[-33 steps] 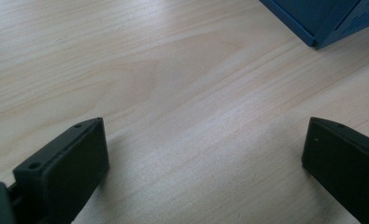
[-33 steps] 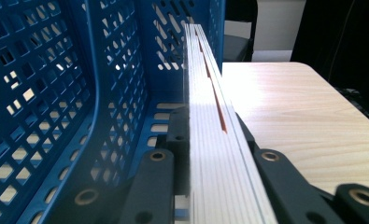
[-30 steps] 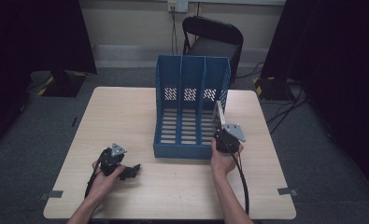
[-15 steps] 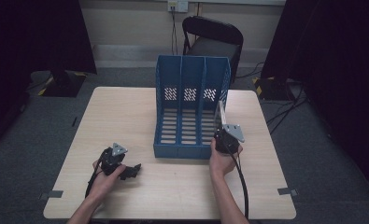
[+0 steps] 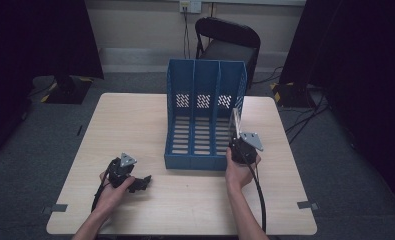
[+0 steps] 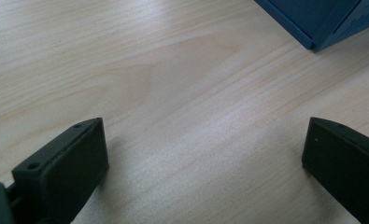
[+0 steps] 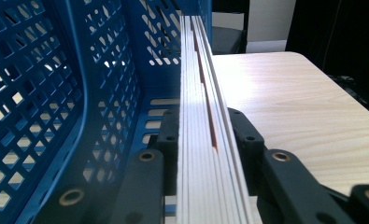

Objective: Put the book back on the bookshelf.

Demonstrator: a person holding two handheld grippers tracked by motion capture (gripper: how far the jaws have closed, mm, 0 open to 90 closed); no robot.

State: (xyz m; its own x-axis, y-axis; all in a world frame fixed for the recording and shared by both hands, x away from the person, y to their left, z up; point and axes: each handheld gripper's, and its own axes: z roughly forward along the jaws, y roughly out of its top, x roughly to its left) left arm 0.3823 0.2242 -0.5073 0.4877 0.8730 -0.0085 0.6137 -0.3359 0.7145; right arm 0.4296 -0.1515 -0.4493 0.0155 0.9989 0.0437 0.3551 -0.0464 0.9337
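Observation:
A blue three-slot file holder [image 5: 177, 90] [image 7: 56, 93] stands in the middle of the table. A thin stack of white sheets [image 5: 235, 122] [image 7: 198, 140] stands on edge in its rightmost slot. My right gripper [image 5: 236, 142] [image 7: 203, 116] holds the stack's near end, one jaw on each side. These jaws have just been opening slightly, and the pads still lie against the sheets. My left gripper [image 5: 144, 181] [image 6: 203, 144] rests low on the wood at the front left, open, with bare table between its jaws. A corner of the file holder [image 6: 313, 18] shows beyond it.
The light wooden table [image 5: 135, 120] has open surface left of the holder and along its front. A black chair [image 5: 230, 40] stands behind the table's far edge. Cables trail across the floor at the right.

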